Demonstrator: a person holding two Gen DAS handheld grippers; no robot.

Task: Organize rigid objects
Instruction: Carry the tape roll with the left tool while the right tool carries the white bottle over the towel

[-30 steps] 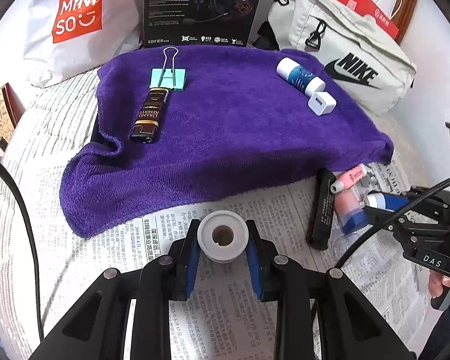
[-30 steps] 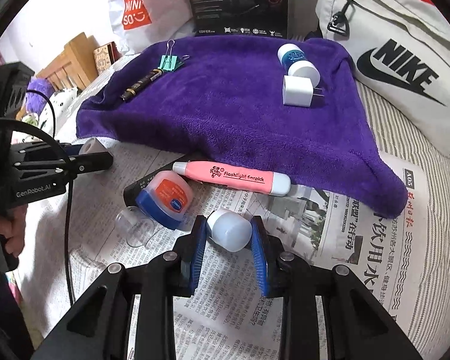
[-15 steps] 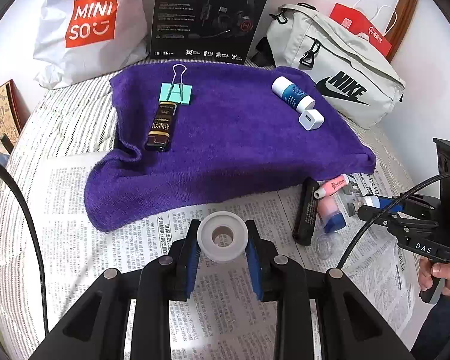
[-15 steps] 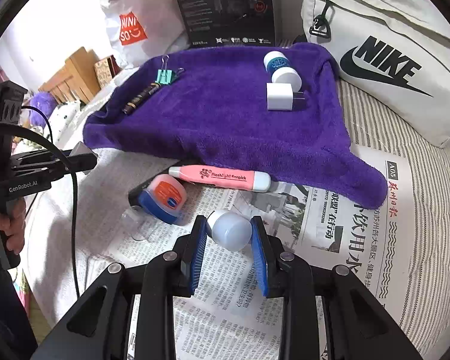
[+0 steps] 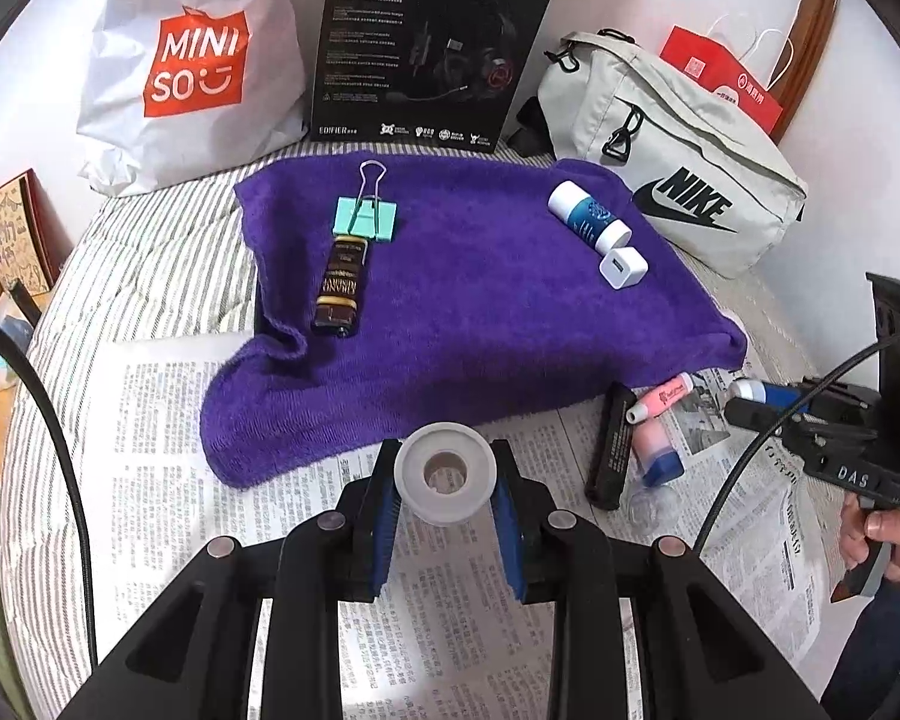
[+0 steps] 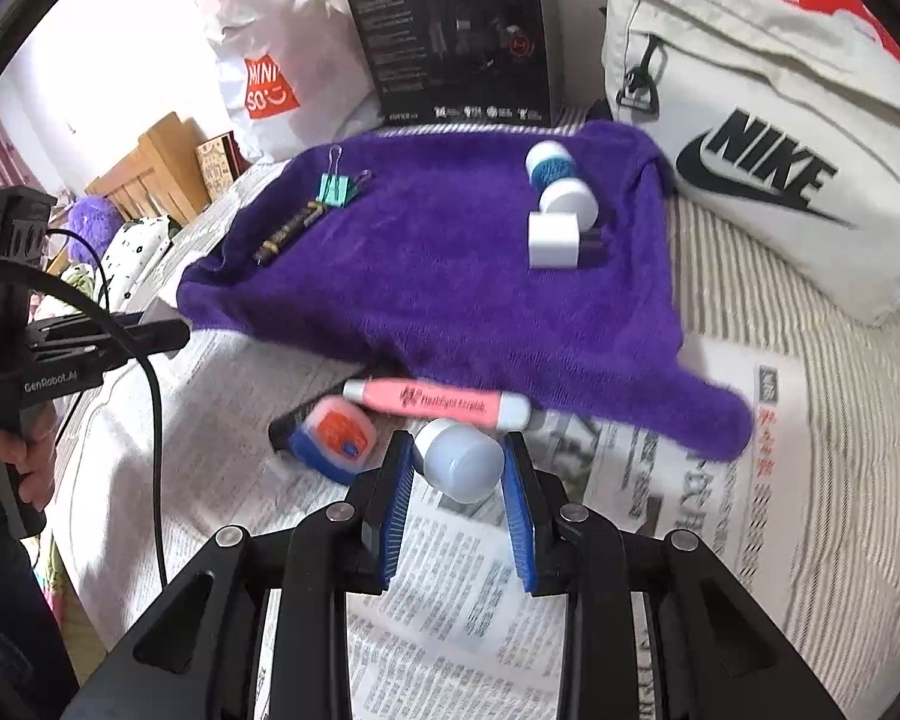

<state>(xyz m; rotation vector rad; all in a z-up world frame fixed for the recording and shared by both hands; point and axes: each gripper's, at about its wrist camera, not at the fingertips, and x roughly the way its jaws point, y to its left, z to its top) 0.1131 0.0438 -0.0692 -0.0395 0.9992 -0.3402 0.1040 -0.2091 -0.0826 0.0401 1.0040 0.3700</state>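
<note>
My left gripper (image 5: 447,474) is shut on a white tape roll (image 5: 446,473), held above the newspaper just in front of the purple towel (image 5: 480,312). My right gripper (image 6: 459,462) is shut on a small pale-blue capped bottle (image 6: 459,459), also lifted off the paper. On the towel lie a green binder clip (image 5: 366,217), a dark brown lighter (image 5: 341,288), a white-and-blue tube (image 5: 588,216) and a white charger plug (image 5: 623,267). On the newspaper rest a pink flashlight earpick (image 6: 438,402), a blue-and-orange jar (image 6: 333,438) and a black bar (image 5: 612,447).
A Miniso bag (image 5: 192,66), a black headset box (image 5: 426,42), a grey Nike bag (image 5: 672,156) and a red paper bag (image 5: 720,78) line the back. Newspaper (image 5: 168,480) covers the striped bed. A hand (image 5: 882,534) grips the right tool's handle.
Both grippers have lifted and drawn back a little with their loads, so the towel and the items on the newspaper look smaller and farther away. Both grips are unchanged.
</note>
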